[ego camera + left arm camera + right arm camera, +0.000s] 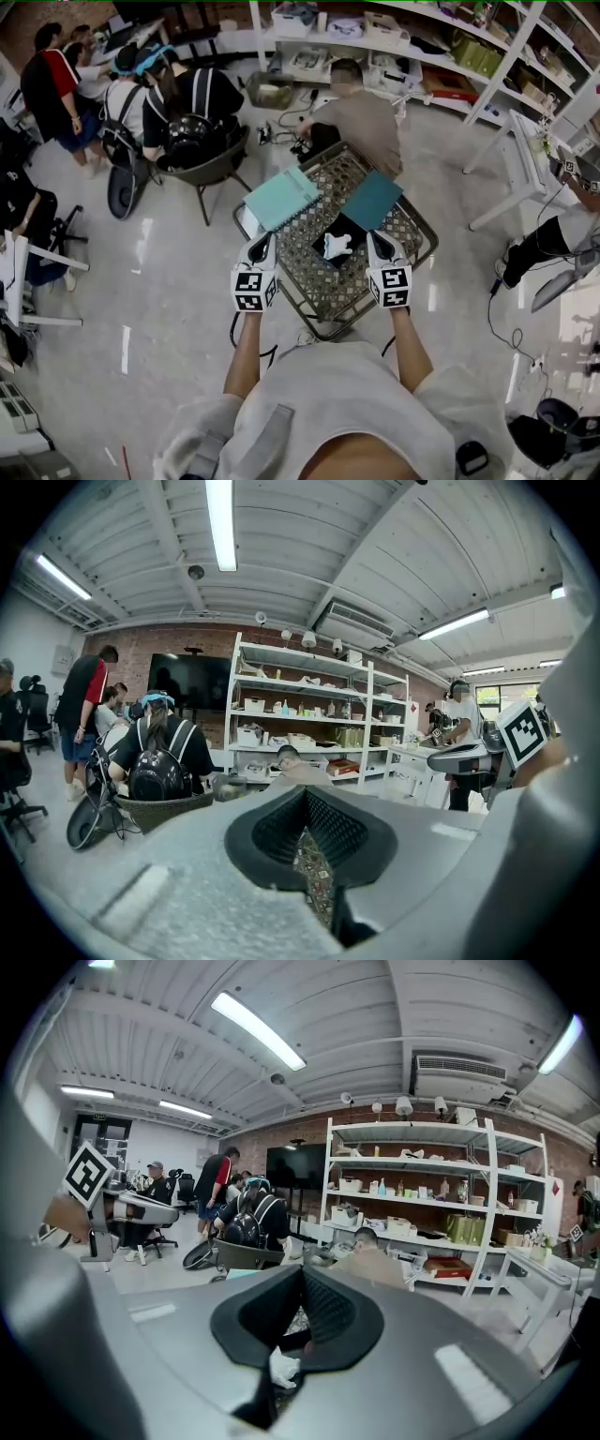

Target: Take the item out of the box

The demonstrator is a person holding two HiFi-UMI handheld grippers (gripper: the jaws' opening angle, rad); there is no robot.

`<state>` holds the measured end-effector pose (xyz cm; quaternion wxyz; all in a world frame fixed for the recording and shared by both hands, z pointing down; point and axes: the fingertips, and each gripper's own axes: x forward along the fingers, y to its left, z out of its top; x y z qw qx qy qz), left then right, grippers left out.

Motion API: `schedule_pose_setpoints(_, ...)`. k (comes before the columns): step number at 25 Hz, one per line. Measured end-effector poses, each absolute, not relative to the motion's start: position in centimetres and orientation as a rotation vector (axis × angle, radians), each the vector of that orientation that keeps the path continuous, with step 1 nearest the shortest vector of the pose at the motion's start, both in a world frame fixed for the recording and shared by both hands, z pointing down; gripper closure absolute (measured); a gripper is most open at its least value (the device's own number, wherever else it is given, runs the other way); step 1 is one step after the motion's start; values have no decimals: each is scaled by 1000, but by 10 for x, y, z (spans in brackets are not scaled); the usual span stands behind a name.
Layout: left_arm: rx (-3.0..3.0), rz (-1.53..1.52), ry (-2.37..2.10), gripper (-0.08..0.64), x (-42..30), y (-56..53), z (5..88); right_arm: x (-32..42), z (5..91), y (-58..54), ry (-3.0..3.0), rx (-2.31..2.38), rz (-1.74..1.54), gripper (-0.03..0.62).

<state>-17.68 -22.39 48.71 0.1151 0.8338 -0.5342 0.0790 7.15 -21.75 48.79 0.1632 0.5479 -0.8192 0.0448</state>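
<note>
Two tools, both closed: left gripper (267, 242) and right gripper (377, 244), pads pressed together on nothing, as each gripper's own view shows. Held nearly level and pointing away from the person, one at each side of the black box (354, 228). Close beside the box walls, though contact cannot be told from the head view.

Just beyond the tips, inside that open box: the white item (337, 246), small and lumpy, bright against the dark lining. Glimpsed too through the slit under the right gripper's closed pads, low and slightly left. Underneath, a patterned tabletop (328, 286) with a metal rim. Farther back on it, a pale teal panel (281, 197) on the left and a dark teal panel (372, 200) on the right (possibly the box's lid parts, not certain).

Probably light, judging by its size. Hard to say whether soft like crumpled cloth or rigid like a moulded figure, since the outline is too small to read. Best treated as easily crushed and squeezed only gently. Needs the jaws opened first. Best taken from above across the raised middle of the lump, clear of the box walls, then lifted straight up so the box stays put.
</note>
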Motion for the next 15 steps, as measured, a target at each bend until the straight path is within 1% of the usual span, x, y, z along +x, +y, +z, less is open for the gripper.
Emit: schedule_pose_setpoints(15, 2265, 318, -1741, 554, -137, -240, 500, 103, 516, -279, -2469, 1321, 178, 592)
